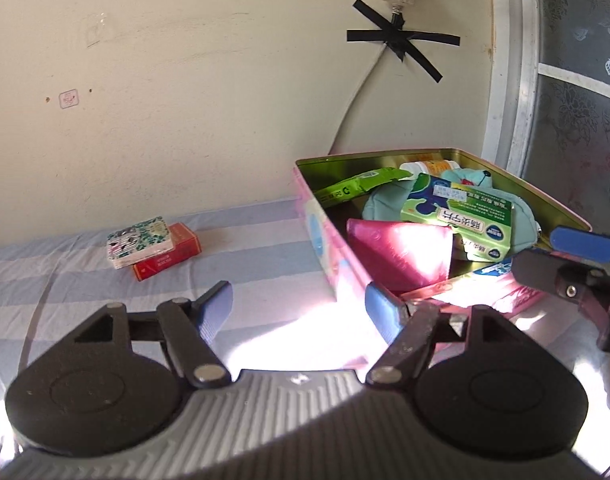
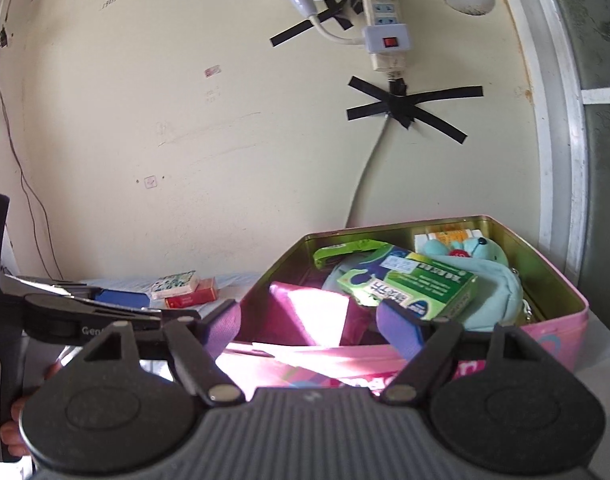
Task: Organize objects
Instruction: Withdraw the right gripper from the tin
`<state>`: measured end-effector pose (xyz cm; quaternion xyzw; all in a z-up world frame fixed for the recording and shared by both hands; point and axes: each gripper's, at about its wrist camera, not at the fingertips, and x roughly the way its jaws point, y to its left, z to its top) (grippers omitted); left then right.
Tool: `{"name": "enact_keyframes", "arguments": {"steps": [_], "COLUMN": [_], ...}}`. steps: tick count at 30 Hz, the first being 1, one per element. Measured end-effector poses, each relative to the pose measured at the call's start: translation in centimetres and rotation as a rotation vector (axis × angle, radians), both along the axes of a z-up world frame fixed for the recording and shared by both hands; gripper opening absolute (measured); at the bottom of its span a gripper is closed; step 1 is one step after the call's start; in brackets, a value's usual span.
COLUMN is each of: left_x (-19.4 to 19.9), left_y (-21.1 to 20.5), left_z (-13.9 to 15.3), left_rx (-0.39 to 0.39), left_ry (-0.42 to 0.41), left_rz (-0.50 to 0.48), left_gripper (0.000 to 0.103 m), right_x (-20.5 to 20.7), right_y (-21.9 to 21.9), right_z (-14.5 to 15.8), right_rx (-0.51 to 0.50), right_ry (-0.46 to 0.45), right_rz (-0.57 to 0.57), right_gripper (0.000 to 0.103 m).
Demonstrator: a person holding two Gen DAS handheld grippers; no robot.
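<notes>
A pink tin box (image 1: 325, 240) with a gold inside stands open against the wall, also in the right wrist view (image 2: 545, 344). It holds a green medicine carton (image 1: 457, 216) (image 2: 417, 284), a magenta pouch (image 1: 401, 248) (image 2: 305, 312), a teal plush purse (image 2: 493, 276), a green packet (image 1: 357, 186) and a white bottle (image 1: 429, 166). A floral card box (image 1: 140, 240) lies on a red box (image 1: 169, 258) to the left, seen too in the right wrist view (image 2: 175, 284). My left gripper (image 1: 297, 308) is open and empty at the tin's near corner. My right gripper (image 2: 311, 322) is open and empty over the tin's front wall.
The surface is a blue and white striped cloth (image 1: 65, 280). A cream wall (image 1: 185, 100) rises behind, with a power strip (image 2: 385, 20) and a cable taped down with black tape (image 2: 401, 106). A window frame (image 2: 565, 120) stands at the right.
</notes>
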<state>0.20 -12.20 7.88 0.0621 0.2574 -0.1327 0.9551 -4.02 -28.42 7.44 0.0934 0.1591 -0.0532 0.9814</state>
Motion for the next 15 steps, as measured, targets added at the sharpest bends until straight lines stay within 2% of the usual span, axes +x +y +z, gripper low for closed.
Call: {"name": "enact_keyframes", "arguments": {"steps": [7, 10, 15], "left_x": [0.7, 1.0, 1.9], "left_y": [5.3, 7.9, 11.8], "left_z": [-0.8, -1.4, -2.3], "left_rx": [0.005, 0.008, 0.025], "left_ry": [0.013, 0.019, 0.031], "left_rz": [0.105, 0.156, 0.224], "left_gripper": [0.076, 0.081, 0.081], "right_x": [2.6, 4.2, 6.8], "right_y": [4.5, 6.6, 9.9], "right_z": [0.7, 0.8, 0.6], "right_rx": [-0.057, -0.076, -0.102], "right_ry": [0.015, 0.025, 0.042], "right_rz": [0.069, 0.105, 0.165], "right_gripper": [0.08, 0.08, 0.081]}}
